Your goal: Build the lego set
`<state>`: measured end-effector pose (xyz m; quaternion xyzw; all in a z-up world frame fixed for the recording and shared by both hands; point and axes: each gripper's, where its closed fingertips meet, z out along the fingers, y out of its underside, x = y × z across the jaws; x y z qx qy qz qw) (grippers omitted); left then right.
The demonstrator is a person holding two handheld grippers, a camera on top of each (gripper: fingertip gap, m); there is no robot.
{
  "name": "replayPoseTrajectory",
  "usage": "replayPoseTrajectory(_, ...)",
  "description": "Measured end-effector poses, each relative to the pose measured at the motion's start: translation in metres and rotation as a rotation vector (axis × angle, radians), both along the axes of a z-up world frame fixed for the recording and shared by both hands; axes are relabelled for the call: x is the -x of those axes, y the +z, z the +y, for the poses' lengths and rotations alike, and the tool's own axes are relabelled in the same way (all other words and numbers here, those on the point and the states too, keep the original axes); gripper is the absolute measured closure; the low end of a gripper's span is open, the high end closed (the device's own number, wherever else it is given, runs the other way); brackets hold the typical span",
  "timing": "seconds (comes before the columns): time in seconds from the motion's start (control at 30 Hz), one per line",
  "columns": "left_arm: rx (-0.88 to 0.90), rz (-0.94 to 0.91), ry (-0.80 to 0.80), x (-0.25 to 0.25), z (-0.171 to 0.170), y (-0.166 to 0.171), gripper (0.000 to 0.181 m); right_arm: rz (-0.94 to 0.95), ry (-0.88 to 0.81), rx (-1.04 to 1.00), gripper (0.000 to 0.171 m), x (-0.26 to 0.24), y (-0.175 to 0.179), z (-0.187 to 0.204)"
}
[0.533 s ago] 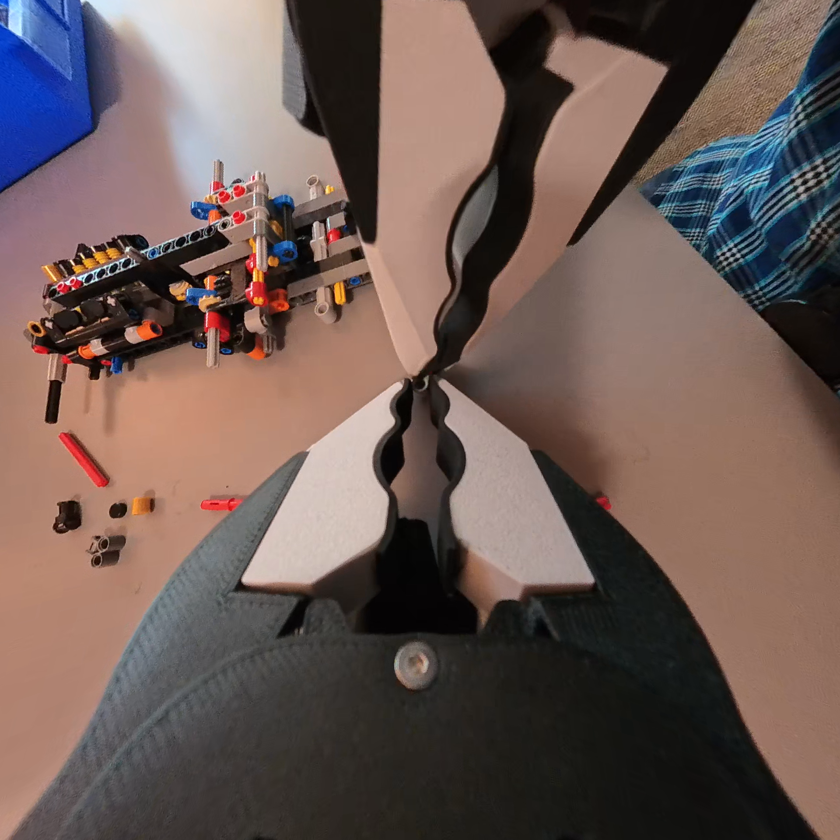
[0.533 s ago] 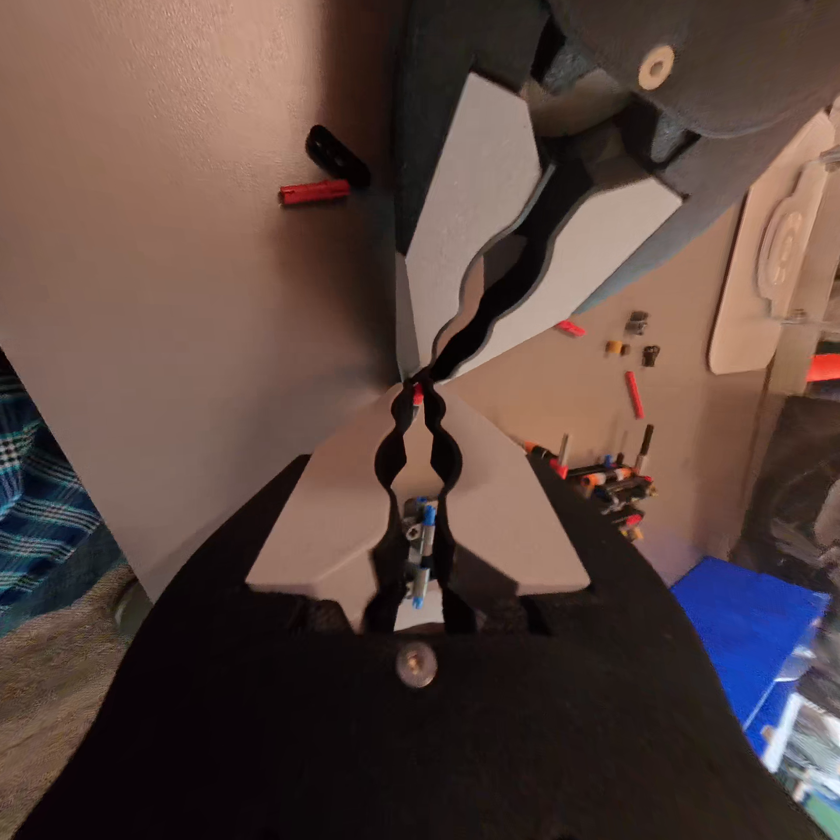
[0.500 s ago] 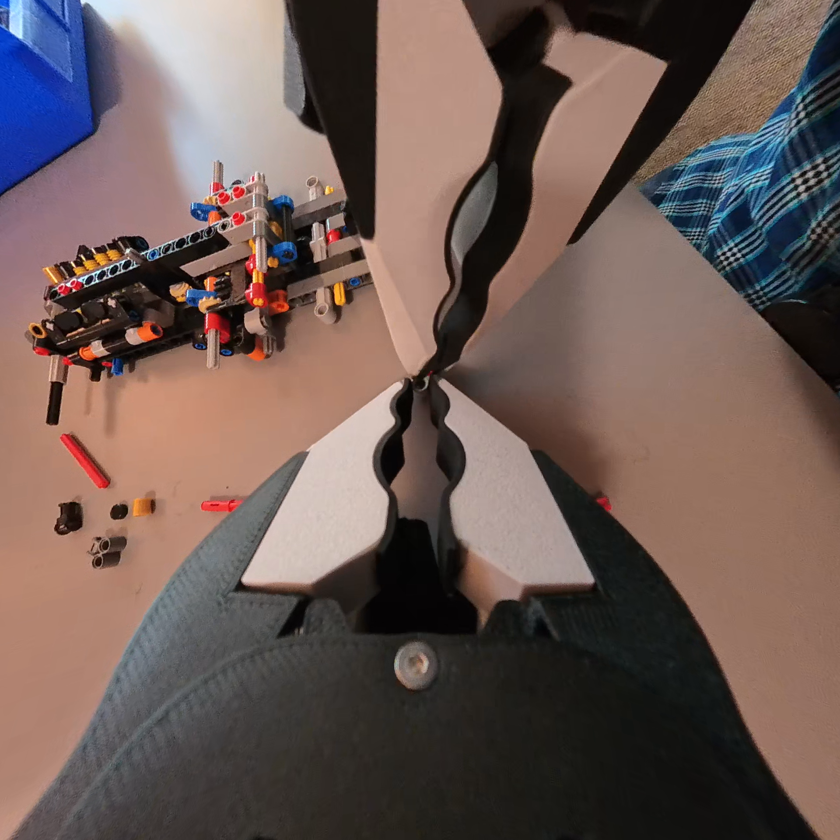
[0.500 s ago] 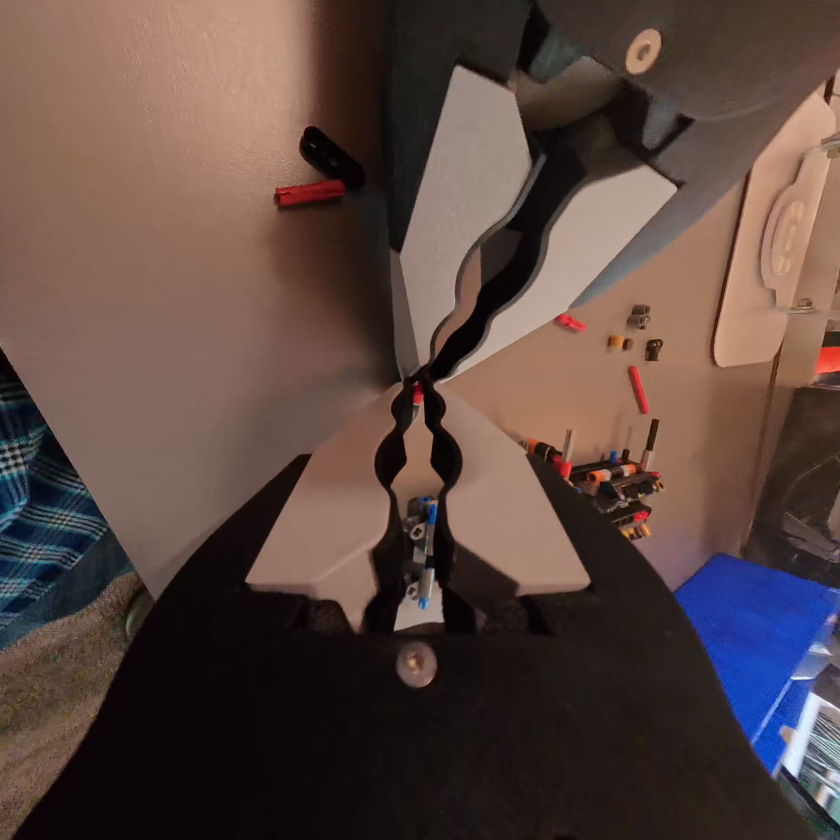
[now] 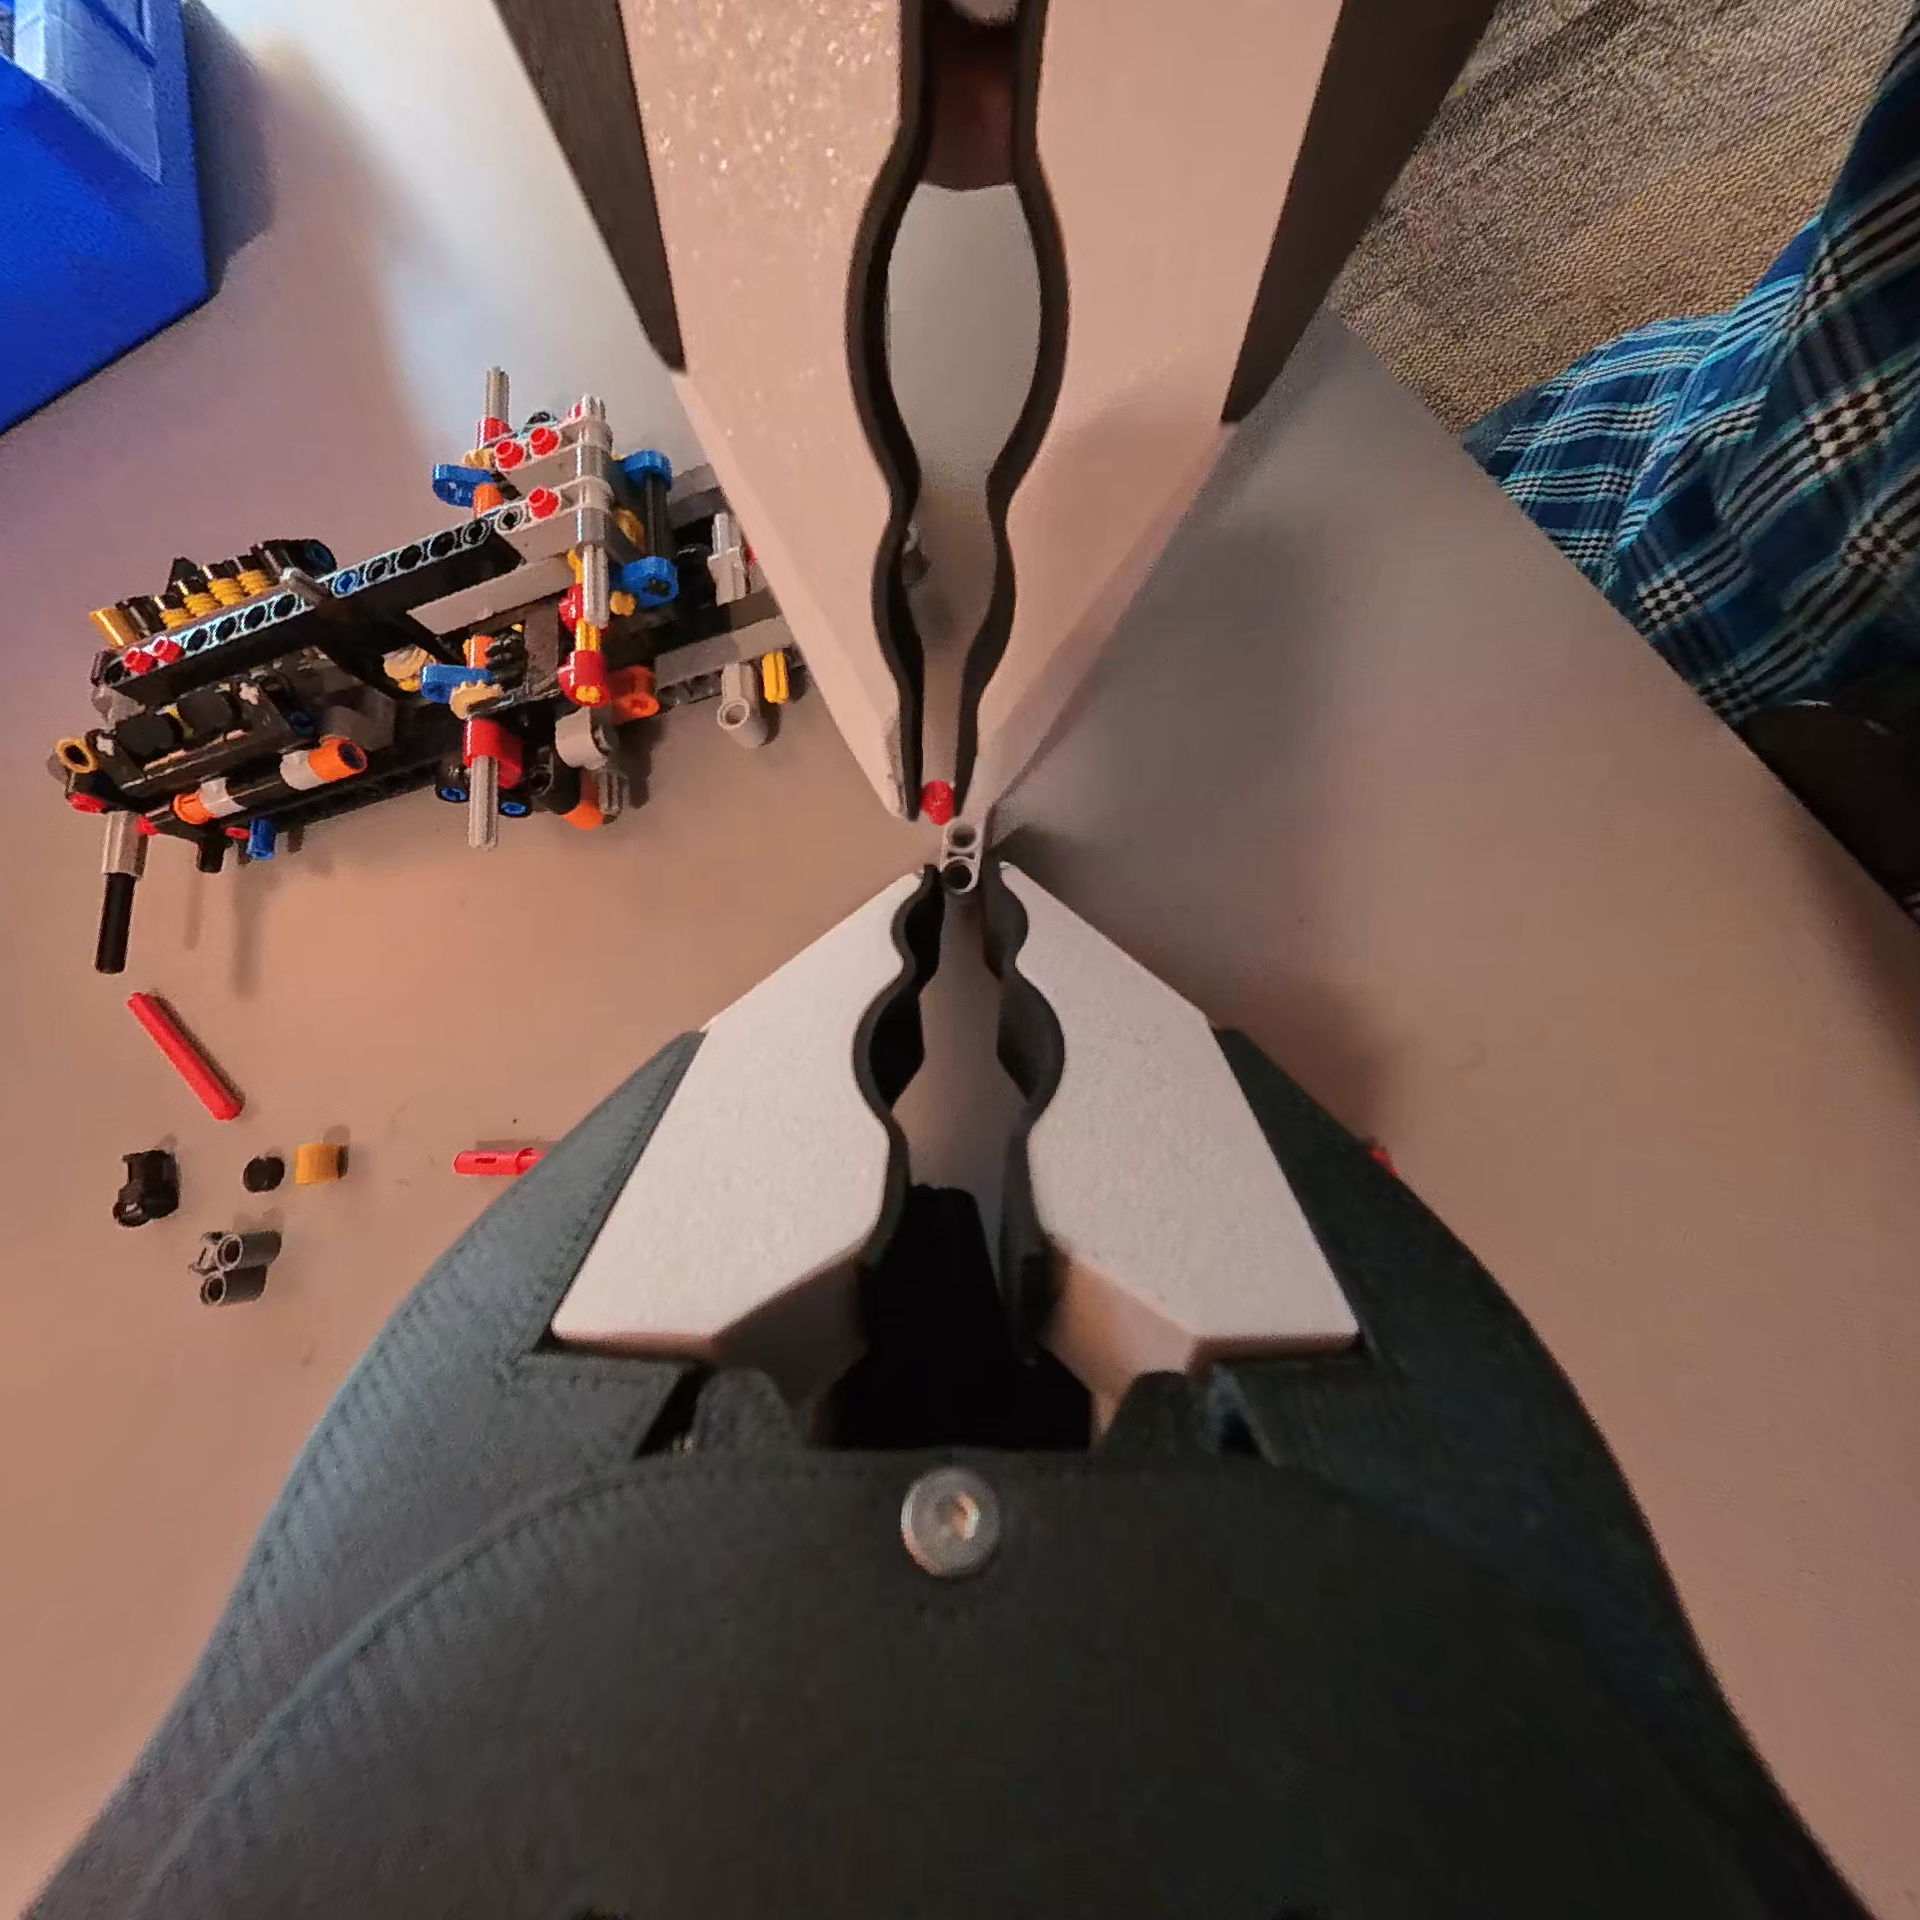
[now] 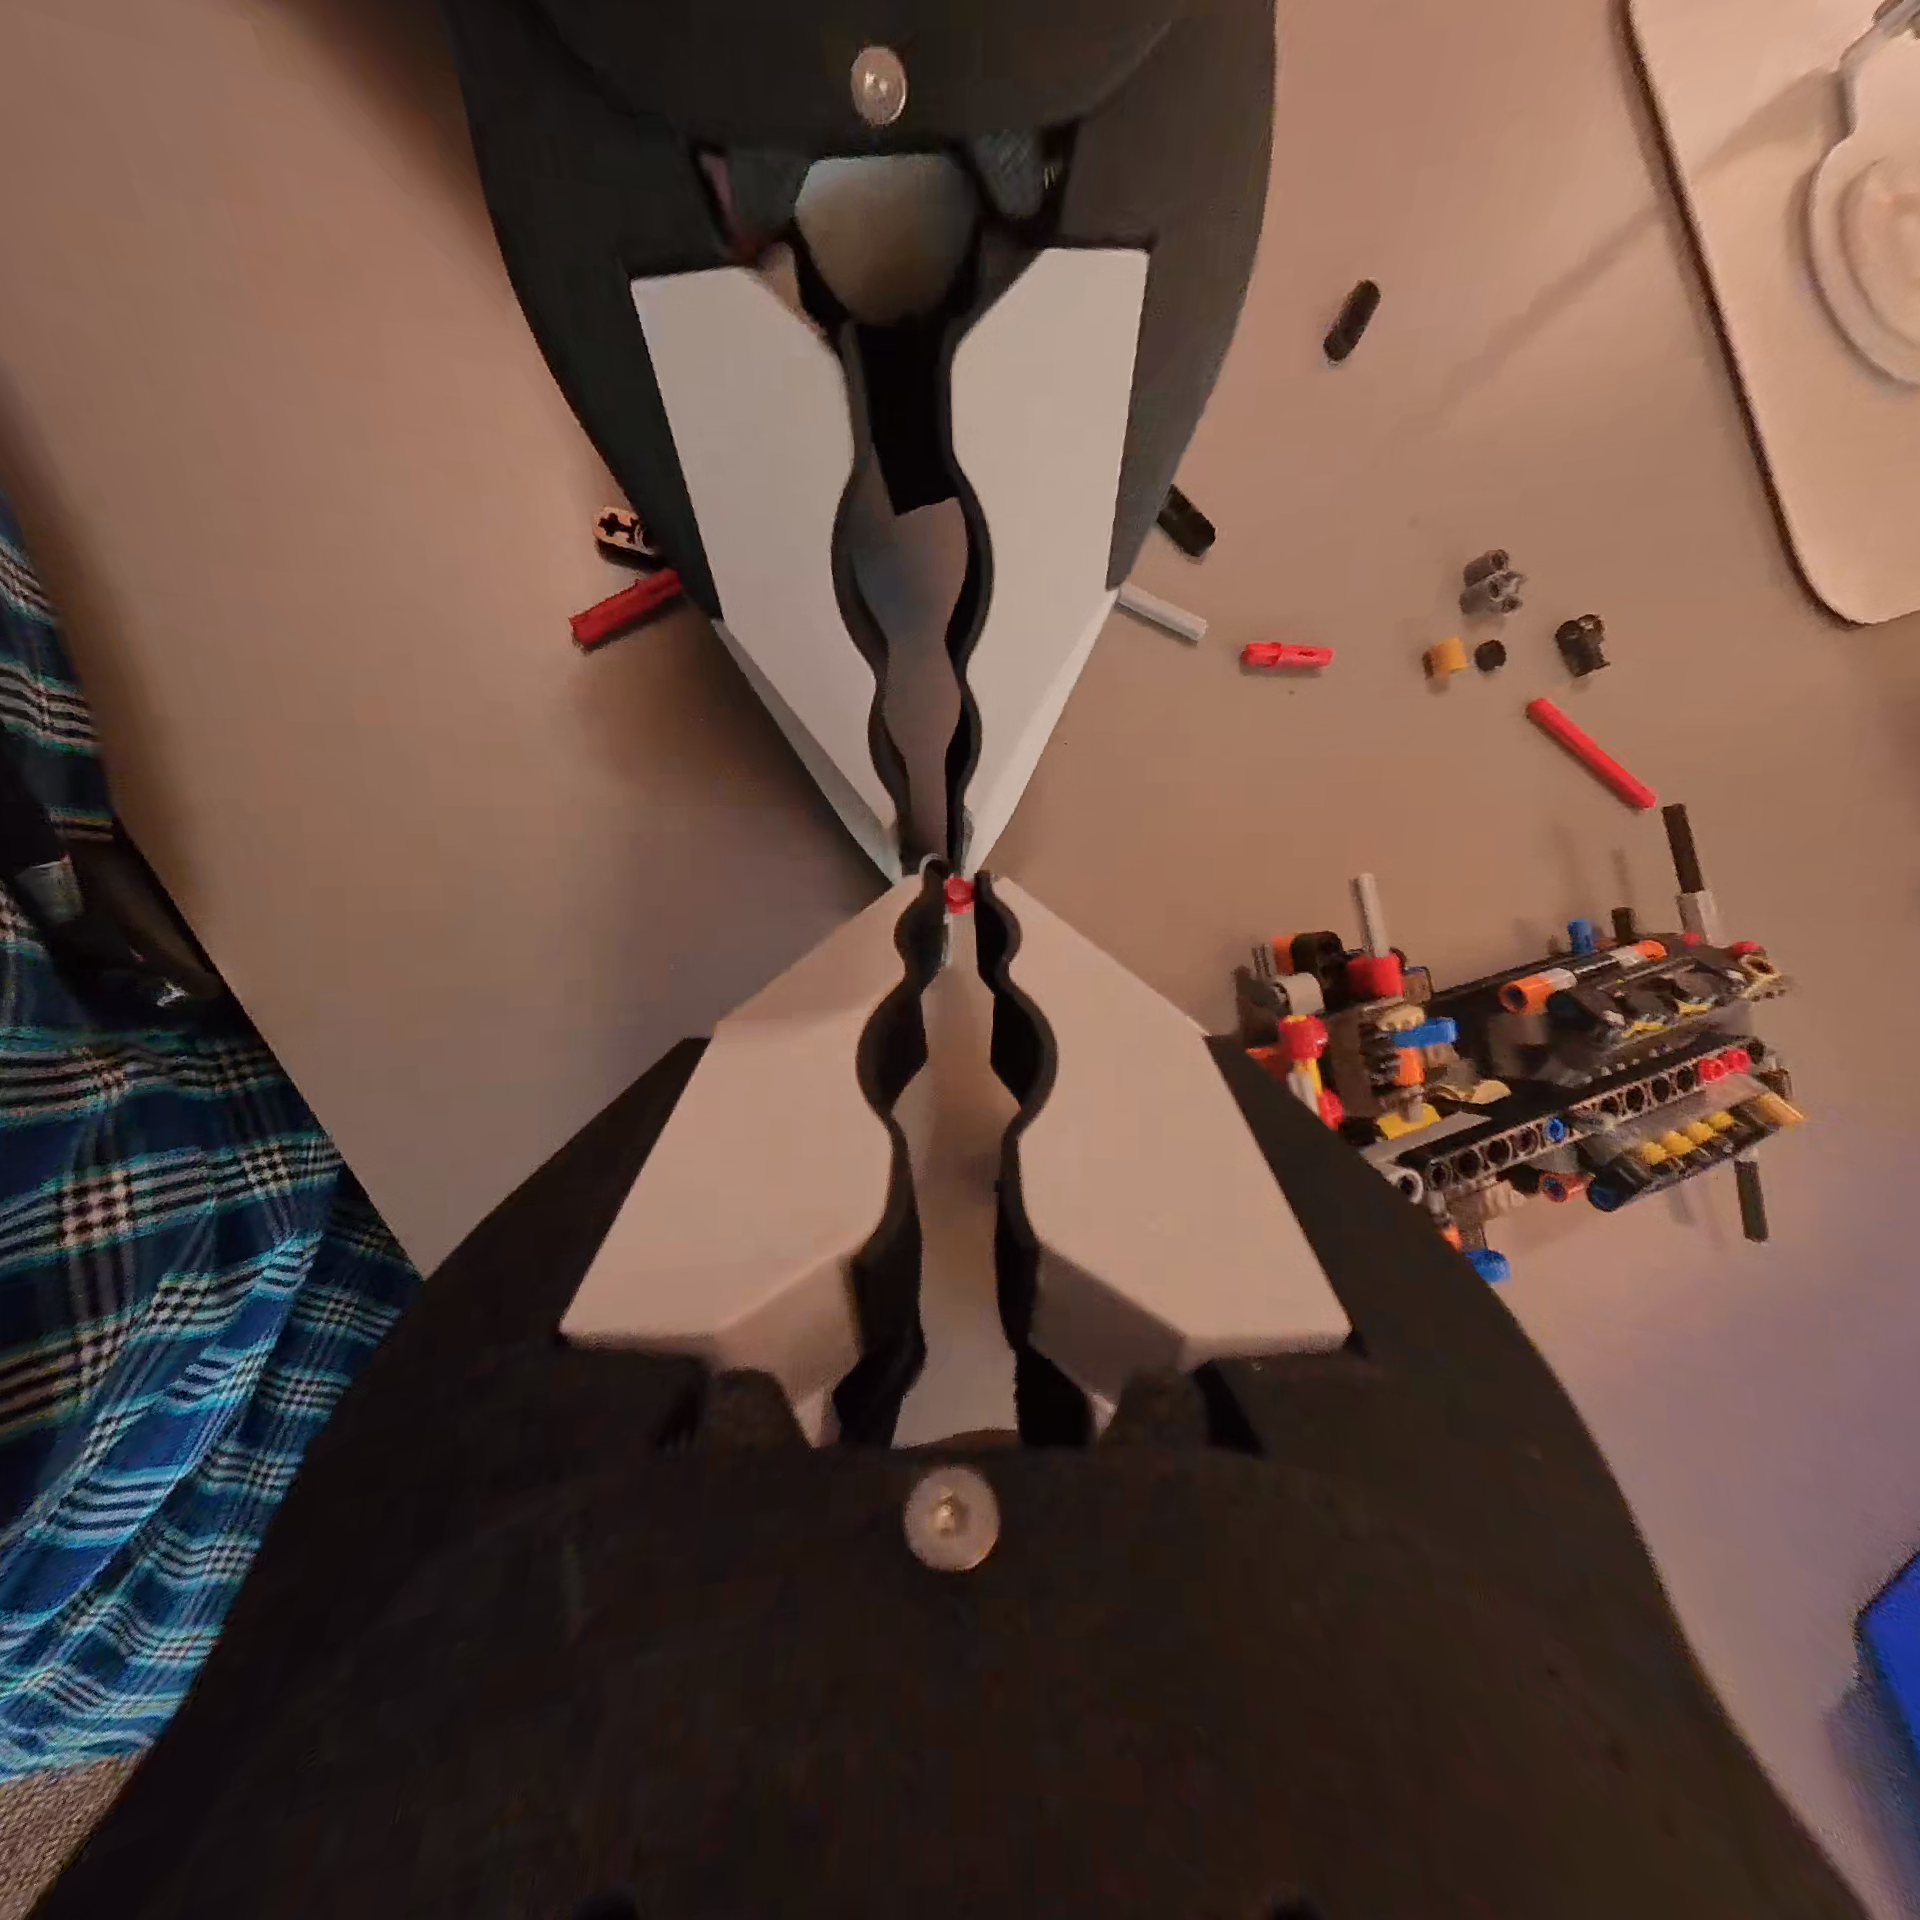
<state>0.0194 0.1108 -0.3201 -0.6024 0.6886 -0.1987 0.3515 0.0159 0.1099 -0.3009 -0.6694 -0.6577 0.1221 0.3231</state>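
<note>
My left gripper (image 5: 961, 881) is shut on a small grey two-hole connector (image 5: 963, 857) that sticks out past its tips. My right gripper (image 6: 956, 896) is shut on a small red pin (image 6: 957, 889). The two grippers meet tip to tip above the table, and the red pin (image 5: 937, 800) sits just beside the connector's outer hole. The other gripper fills the top of each view, the right one (image 5: 940, 805) and the left one (image 6: 935, 850). The partly built lego model (image 5: 416, 665) lies on the table to the left, and shows at the right in the right wrist view (image 6: 1517, 1081).
Loose parts lie near the model: a red axle (image 5: 185, 1058), a red pin (image 5: 499, 1161), a yellow bush (image 5: 319, 1164), grey connectors (image 5: 237, 1252) and black pieces. A blue bin (image 5: 83, 187) stands far left. A white pad (image 6: 1787, 260) and plaid cloth (image 6: 156, 1299) border the table. Less than 4 cm separates the two grippers' tips. The yellow bush (image 5: 319, 1164) is about equally far from each gripper, around 15 centimeters. Look for it in the right wrist view (image 6: 1450, 655) too.
The right gripper has swung from a slanted approach to face my left gripper head-on. The grey connector and red pin now show clearly between the tips. The model has not moved.
</note>
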Motion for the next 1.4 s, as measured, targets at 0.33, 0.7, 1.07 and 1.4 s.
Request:
replayPoseTrajectory(0.33, -0.003, -0.001, -0.001, 0.0, -0.001, 0.0, 0.174, 0.067, -0.045, 0.077, 0.169, 0.0, -0.006, 0.0)
replayPoseTrajectory(0.7, 0.001, 0.0, -0.003, 0.0, -0.001, 0.0, 0.175, 0.09, -0.075, 0.098, 0.169, 0.0, -0.009, -0.001)
replayPoseTrajectory(1.07, 0.008, 0.002, -0.005, 0.001, -0.002, 0.0, 0.175, 0.078, -0.081, 0.085, 0.169, -0.004, -0.012, -0.001)
replayPoseTrajectory(1.4, 0.007, 0.003, -0.006, 0.0, -0.002, 0.0, 0.175, -0.043, -0.032, 0.038, 0.169, -0.004, -0.012, -0.001)
